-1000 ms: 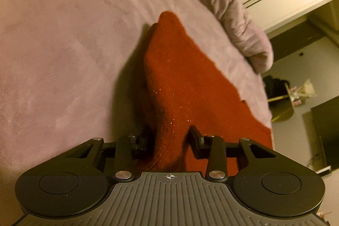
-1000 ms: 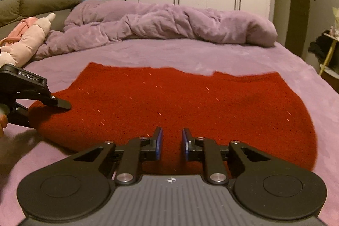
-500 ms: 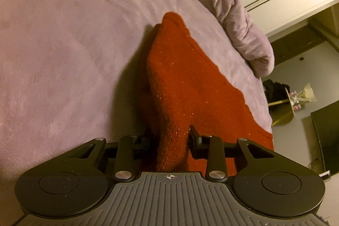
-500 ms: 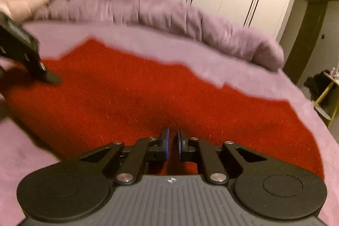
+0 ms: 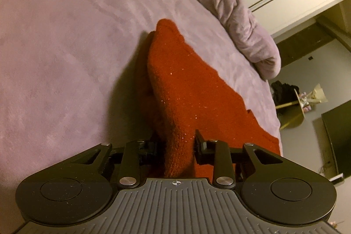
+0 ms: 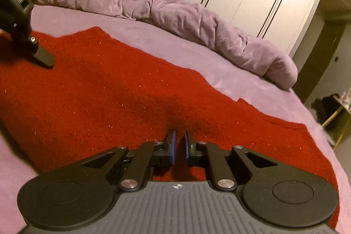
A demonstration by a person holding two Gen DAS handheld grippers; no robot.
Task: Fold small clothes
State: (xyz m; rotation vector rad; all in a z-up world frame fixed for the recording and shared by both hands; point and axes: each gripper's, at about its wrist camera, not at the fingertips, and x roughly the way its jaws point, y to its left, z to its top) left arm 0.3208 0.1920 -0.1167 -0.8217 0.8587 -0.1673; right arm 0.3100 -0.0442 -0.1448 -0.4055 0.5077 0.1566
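At six o'clock in each wrist view, a gripper pinches the red knit garment (image 6: 131, 91) spread on the purple bed (image 5: 65, 36): the right gripper (image 6: 179, 147) nips its near edge, the left gripper (image 5: 176, 144) a raised corner, likely to fold it. A crumpled duvet (image 6: 175, 14) lies beyond, around one o'clock.

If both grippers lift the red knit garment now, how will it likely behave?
Probably floppy: the red knit garment already drapes from the left hand-held gripper and sags between grips. Its fuzzy knit likely resists slipping from the right hand-held gripper. It looks fairly light.
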